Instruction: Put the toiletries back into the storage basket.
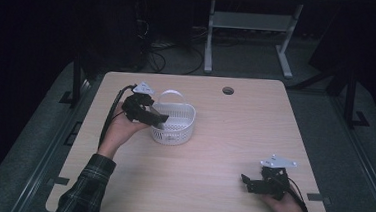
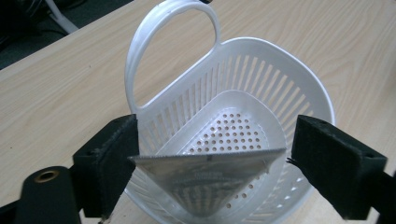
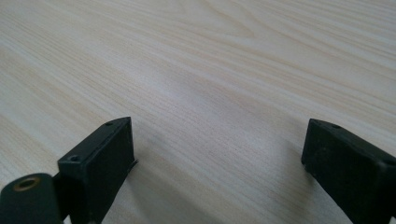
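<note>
Hovering at the near-left rim of the basket (image 1: 174, 122), the left claw (image 1: 156, 119) has its jaws wide apart. Between them, in the left gripper view, sits a silver foil packet (image 2: 208, 175), triangular, with a serrated top edge. Its left corner touches or nearly touches the left pad; its right corner stands just clear of the right pad. So the packet looks released, or barely pinched at one corner; cannot tell which.

Packet position: inside the basket, leaning against the near wall, point down, upper edge about level with the rim. Basket is white, slotted sides, perforated floor, handle (image 2: 163, 51) upright on the far-left side. It stands on the worktop (image 1: 234, 139), left of centre.

Right claw (image 1: 251, 184) rests low at the near-right corner of the worktop, well apart from the basket, jaws wide, nothing between them. The right gripper view shows bare wood grain.

Judgement: step in hand is dropping the packet into the basket.

To do it well:
- keep the jaws fully spread so neither pad drags the foil
- lift straight back and up, away from the rim
- avoid catching the handle
- watch that the light basket does not tip or slide
- if the packet hangs on the wall, nudge the top edge inward.
</note>
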The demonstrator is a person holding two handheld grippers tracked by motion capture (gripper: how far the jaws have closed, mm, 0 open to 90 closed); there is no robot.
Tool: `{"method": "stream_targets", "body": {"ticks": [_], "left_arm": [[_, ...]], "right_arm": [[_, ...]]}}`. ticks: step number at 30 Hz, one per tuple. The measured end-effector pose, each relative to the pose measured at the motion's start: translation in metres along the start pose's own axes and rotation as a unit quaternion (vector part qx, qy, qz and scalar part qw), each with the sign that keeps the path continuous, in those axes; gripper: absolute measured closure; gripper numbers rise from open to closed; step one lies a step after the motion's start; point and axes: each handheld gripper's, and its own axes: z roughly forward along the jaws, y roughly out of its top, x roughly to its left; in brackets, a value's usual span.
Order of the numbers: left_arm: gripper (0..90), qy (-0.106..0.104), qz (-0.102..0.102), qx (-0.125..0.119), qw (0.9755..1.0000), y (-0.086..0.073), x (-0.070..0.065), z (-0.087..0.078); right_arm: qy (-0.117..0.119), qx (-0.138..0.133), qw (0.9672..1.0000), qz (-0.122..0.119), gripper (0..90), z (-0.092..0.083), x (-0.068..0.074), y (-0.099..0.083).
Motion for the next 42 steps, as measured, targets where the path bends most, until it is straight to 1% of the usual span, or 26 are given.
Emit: {"method": "stream_targets", "body": {"ticks": [6, 16, 18, 21, 23, 28, 32, 36, 39, 40, 41, 42], "left_arm": [[13.7, -0.009, -0.001, -0.004, 1.0000, 0.000, 0.002, -0.007], [13.4, -0.005, 0.002, -0.005, 1.0000, -0.007, 0.000, -0.024], [13.5, -0.005, 0.000, -0.011, 0.9999, -0.010, -0.001, -0.027], [13.5, -0.004, -0.001, -0.011, 0.9999, -0.015, -0.002, -0.031], [13.5, -0.003, -0.005, -0.011, 0.9999, -0.019, -0.003, -0.033], [13.5, 0.004, -0.005, -0.014, 0.9999, -0.028, -0.005, -0.039], [13.6, 0.009, -0.011, -0.018, 0.9997, -0.035, -0.005, -0.043], [13.7, 0.011, -0.011, -0.020, 0.9997, -0.043, -0.006, -0.047], [13.7, 0.017, -0.008, -0.014, 0.9997, -0.049, -0.007, -0.050], [13.7, 0.018, -0.008, -0.013, 0.9997, -0.051, -0.007, -0.051], [13.7, 0.018, -0.007, -0.014, 0.9997, -0.053, -0.007, -0.052], [13.7, 0.019, -0.006, -0.013, 0.9997, -0.054, -0.007, -0.053]], "right_arm": [[0.000, 0.000, 1.0000, -0.001, 8.7, 0.000, 0.000, 0.000], [0.000, 0.000, 1.0000, -0.001, 8.7, 0.000, 0.000, 0.000], [0.000, 0.000, 1.0000, -0.001, 8.7, 0.000, 0.000, 0.000], [0.000, 0.000, 1.0000, -0.001, 8.7, 0.000, 0.000, 0.000], [0.000, 0.000, 1.0000, 0.000, 8.7, 0.000, 0.000, 0.000], [0.000, 0.000, 1.0000, -0.001, 8.7, 0.000, 0.000, 0.000], [0.000, 0.000, 1.0000, 0.000, 8.7, 0.000, 0.000, 0.000], [0.000, 0.000, 1.0000, -0.001, 8.7, 0.000, 0.000, 0.000], [0.000, 0.000, 1.0000, -0.001, 8.7, 0.000, 0.000, 0.000], [0.000, -0.001, 1.0000, -0.004, 8.7, 0.000, 0.000, 0.000], [0.001, 0.001, 1.0000, 0.001, 8.7, 0.000, 0.000, 0.000], [0.000, 0.000, 1.0000, -0.001, 8.7, 0.000, 0.000, 0.000]]}}
